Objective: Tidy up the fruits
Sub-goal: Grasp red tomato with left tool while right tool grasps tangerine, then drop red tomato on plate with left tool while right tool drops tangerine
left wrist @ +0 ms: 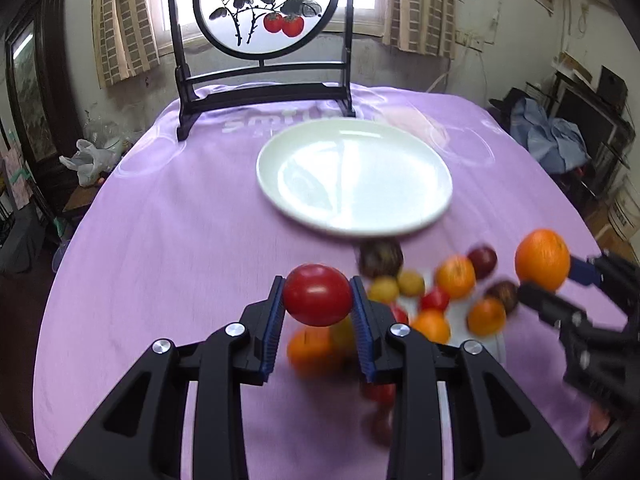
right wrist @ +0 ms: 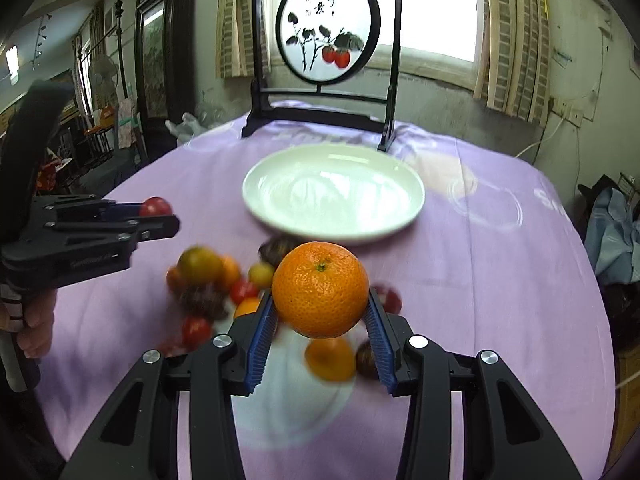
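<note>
While both grippers hang above the lilac-clothed bench point(left wrist: 160, 216), left gripper point(left wrist: 318, 296) pinches a round red tomato point(left wrist: 317, 294), lifted clear, nearer the camera than the empty round white ceramic plate point(left wrist: 354, 176). Blurred heap of small mixed fruits point(left wrist: 436, 296) lies just this side of the plate. Right gripper point(right wrist: 321, 304) pinches a round orange tangerine point(right wrist: 321, 295), also nearer than the plate. Black-framed painted screen point(left wrist: 264, 32) stands behind the plate.
</note>
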Tool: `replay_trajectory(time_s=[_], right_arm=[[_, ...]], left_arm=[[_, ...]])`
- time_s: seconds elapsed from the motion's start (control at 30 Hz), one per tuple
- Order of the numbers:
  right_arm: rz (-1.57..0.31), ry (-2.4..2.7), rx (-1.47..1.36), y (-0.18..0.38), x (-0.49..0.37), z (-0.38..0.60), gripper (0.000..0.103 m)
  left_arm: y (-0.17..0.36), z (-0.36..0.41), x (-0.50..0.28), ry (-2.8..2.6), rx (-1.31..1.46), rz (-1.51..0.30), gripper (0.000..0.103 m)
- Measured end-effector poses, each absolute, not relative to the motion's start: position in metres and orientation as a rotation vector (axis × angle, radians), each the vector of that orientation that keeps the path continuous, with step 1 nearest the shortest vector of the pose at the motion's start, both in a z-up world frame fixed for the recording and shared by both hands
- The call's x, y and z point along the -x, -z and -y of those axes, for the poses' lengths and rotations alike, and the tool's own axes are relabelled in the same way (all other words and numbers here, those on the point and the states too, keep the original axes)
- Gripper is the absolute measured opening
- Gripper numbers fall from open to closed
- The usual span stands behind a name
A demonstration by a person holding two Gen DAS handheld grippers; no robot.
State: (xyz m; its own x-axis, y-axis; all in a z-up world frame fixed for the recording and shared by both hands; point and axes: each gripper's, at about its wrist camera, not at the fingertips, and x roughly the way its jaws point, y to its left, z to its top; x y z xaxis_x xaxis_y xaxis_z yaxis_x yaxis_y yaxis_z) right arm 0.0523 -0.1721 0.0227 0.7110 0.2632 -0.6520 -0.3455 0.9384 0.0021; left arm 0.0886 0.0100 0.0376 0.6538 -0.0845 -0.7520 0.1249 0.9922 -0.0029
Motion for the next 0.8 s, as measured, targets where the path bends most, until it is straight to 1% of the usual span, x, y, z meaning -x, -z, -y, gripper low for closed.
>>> replay_trajectory(time_s=[0.17, 0.3, 0.4, 0.43, 0.47, 0.5, 0.53, 0.6, 0.7, 0.8], right_arm=[[-0.697, -0.317, 0.169, -0.016, -0.112, 0.156, 0.045], [-0.769, -0.309, 0.164, 0.001, -0.152, 0.145, 0.045], [-0.827, -0.293, 0.148, 0.015, -0.172, 0.141, 0.046], [-0.842, -0.293, 0.137, 0.019, -0.177, 0.14, 0.046], [-0.849, -0.295, 0.119, 0.022, -0.181, 0.141, 0.051], [-0.839, -0.288, 0.113, 0.022, -0.182, 0.142, 0.061], [-0.834, -0.276, 0.115, 0.022, -0.182, 0.143, 0.062], [-0.829, -0.272, 0.109, 0.02, -0.177, 0.145, 0.062], [-0.825, -0.283, 0.094, 0.016, -0.163, 0.153, 0.062], [-0.84, -0.303, 0.065, 0.013, -0.145, 0.164, 0.063]], left_arm=[[-0.03, 0.004, -0.169, 0.072, -0.03, -0.883, 0.031], [-0.012, 0.008, -0.22, 0.037, -0.025, -0.946, 0.031], [0.004, 0.01, -0.243, 0.051, 0.004, -1.009, 0.032], [0.008, 0.011, -0.249, 0.051, 0.01, -1.033, 0.039], [0.012, 0.011, -0.251, 0.049, 0.016, -1.05, 0.06], [0.013, 0.01, -0.252, 0.036, 0.025, -1.048, 0.079], [0.011, 0.009, -0.251, 0.019, 0.027, -1.027, 0.082], [0.002, 0.008, -0.244, 0.026, 0.02, -0.984, 0.082], [-0.007, 0.008, -0.228, 0.059, 0.019, -0.98, 0.082], [-0.013, 0.005, -0.2, 0.07, 0.009, -0.972, 0.087]])
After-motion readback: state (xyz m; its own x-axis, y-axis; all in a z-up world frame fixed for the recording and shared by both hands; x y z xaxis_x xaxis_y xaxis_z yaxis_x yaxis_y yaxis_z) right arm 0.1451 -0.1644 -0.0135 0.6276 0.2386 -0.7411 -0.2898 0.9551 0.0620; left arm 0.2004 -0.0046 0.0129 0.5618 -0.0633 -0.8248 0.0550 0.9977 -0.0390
